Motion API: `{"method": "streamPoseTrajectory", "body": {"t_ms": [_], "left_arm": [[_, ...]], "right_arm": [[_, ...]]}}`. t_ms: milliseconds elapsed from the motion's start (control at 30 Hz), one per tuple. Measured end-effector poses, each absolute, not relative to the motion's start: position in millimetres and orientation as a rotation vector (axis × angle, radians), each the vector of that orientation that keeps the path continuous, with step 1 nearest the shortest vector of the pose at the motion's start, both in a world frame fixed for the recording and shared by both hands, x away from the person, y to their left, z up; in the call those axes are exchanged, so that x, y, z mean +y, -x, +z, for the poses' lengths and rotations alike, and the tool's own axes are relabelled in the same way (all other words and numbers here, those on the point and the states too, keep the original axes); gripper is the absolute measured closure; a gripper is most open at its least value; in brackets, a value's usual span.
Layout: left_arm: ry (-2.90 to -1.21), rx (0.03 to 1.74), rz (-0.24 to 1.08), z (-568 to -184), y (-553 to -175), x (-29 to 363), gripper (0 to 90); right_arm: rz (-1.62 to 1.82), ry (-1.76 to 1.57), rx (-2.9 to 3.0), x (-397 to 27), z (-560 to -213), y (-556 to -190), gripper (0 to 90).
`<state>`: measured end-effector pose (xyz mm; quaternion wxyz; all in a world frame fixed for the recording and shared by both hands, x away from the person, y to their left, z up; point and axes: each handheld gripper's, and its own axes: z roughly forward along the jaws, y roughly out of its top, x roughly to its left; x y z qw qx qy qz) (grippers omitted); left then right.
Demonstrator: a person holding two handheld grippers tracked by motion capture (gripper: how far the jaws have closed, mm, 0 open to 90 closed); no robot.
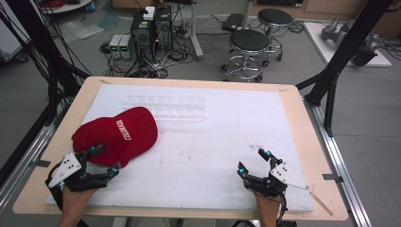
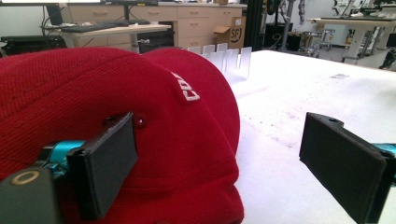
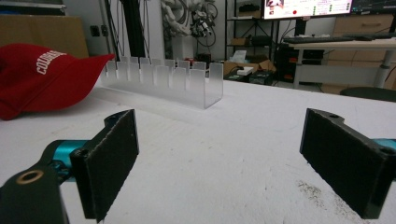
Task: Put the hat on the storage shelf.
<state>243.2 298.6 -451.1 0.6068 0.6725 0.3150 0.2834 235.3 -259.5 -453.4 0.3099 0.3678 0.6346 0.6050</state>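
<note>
A red cap (image 1: 116, 135) with white lettering lies on the left half of the white foam board (image 1: 213, 127). My left gripper (image 1: 106, 160) is at the cap's near edge, jaws wide open. In the left gripper view the cap (image 2: 177, 93) bulges between the jaws: one pad (image 2: 109, 163) stands against the red cloth, the other (image 2: 345, 168) is apart over bare board. My right gripper (image 1: 253, 161) hovers open low over the board at the front right, nothing between its pads (image 3: 109, 161). From there the cap (image 3: 37, 79) lies far off to the left.
A clear slotted acrylic rack (image 1: 165, 106) stands on the board behind the cap, also visible as the rack (image 3: 163, 79) in the right gripper view. The wooden table rim (image 1: 312, 156) frames the board. Black frame posts (image 1: 338, 61), stools and computers stand on the floor beyond.
</note>
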Motion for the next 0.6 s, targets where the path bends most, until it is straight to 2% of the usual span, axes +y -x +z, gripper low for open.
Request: {"method": "streamPoseTrajectory", "body": {"t_ms": [600], "left_arm": [[-1.555, 0.719, 0.657, -451.2, -242.5, 298.1, 11.6]], "right_arm": [[1.608, -0.980, 1.682, -260.3, -453.3, -235.9, 10.6]]}}
